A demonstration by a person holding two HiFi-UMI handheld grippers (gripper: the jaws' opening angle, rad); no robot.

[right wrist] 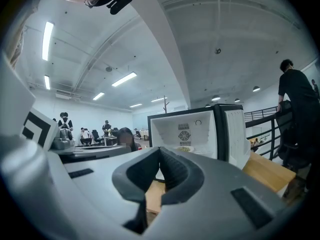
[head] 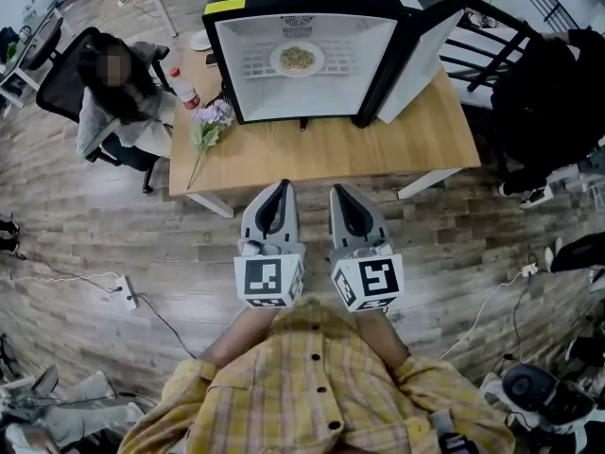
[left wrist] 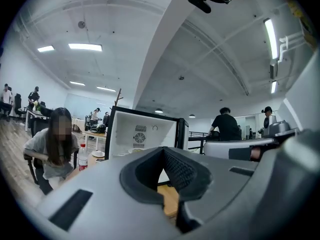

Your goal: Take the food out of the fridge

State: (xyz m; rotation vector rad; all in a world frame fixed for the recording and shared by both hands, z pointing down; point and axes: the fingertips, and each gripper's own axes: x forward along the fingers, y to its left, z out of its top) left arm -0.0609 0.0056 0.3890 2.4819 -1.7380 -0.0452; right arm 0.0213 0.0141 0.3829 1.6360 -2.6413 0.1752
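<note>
I see the fridge (head: pixel 302 8) standing on the table (head: pixel 378 145) ahead of me, its door (head: pixel 418 60) swung out to the right and the plate of food (head: pixel 298 59) on the shelf inside. Left of the fridge, on the tabletop, are a bottle (head: pixel 184 89) and flowers (head: pixel 210 121), with a seated person (head: pixel 123 97) at that end. The left gripper (head: pixel 280 189) and right gripper (head: pixel 339 193) sit side by side before the table's near edge.
</note>
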